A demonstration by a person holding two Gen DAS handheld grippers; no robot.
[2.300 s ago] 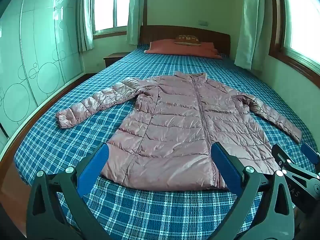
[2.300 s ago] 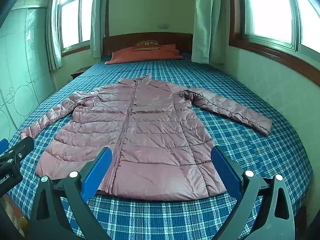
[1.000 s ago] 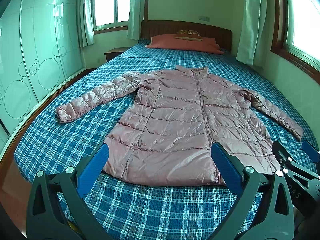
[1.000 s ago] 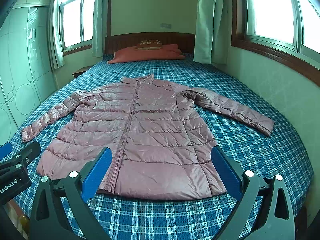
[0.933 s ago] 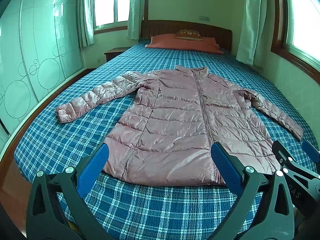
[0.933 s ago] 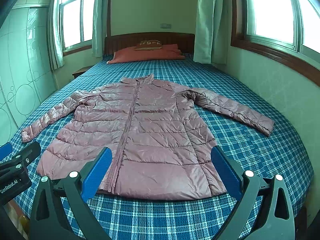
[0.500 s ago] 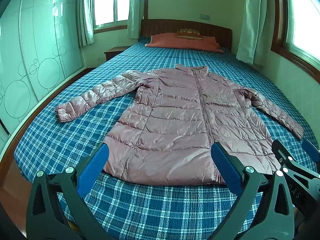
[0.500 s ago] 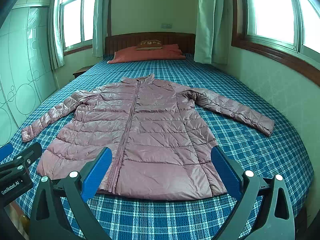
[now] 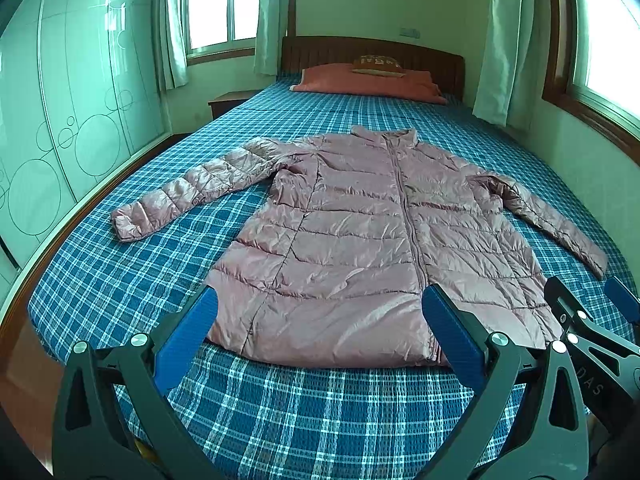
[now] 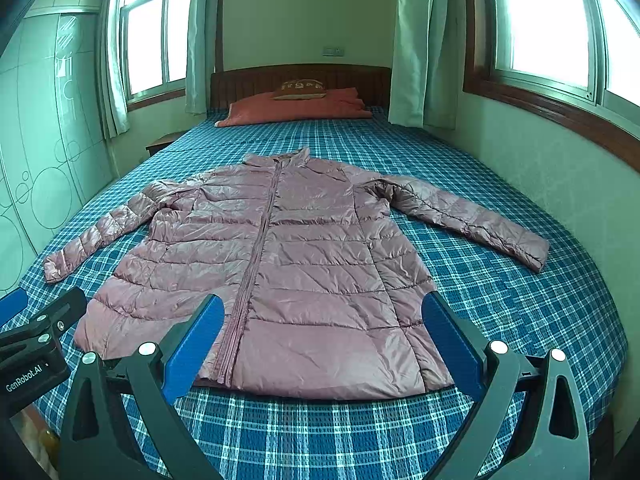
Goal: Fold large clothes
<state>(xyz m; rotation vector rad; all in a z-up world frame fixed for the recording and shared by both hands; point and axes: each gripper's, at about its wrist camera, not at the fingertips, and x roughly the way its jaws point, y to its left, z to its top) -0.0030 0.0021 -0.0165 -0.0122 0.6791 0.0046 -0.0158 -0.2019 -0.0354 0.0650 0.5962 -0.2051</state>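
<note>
A pink quilted puffer jacket [image 9: 372, 240] [image 10: 288, 264] lies flat on the bed, front up and zipped, collar toward the headboard, both sleeves spread outward. Its left sleeve cuff [image 9: 128, 222] points at the wardrobe side; its right sleeve cuff [image 10: 528, 250] points at the window wall. My left gripper [image 9: 320, 320] hovers open just short of the hem, near the hem's left half. My right gripper [image 10: 322, 322] is open too, above the hem's right half. Neither touches the fabric. Each gripper shows at the edge of the other's view.
The bed [image 9: 280, 412] has a blue plaid cover, with an orange pillow [image 9: 368, 80] and a small cushion at the wooden headboard. A glass-fronted wardrobe [image 9: 60, 120] stands left, a window wall [image 10: 540, 152] close on the right, a nightstand [image 9: 228, 102] at the far left.
Both views have tilted up slightly and drawn back a little, so the jacket sits a bit lower and farther. The jacket has not moved; both grippers stay open.
</note>
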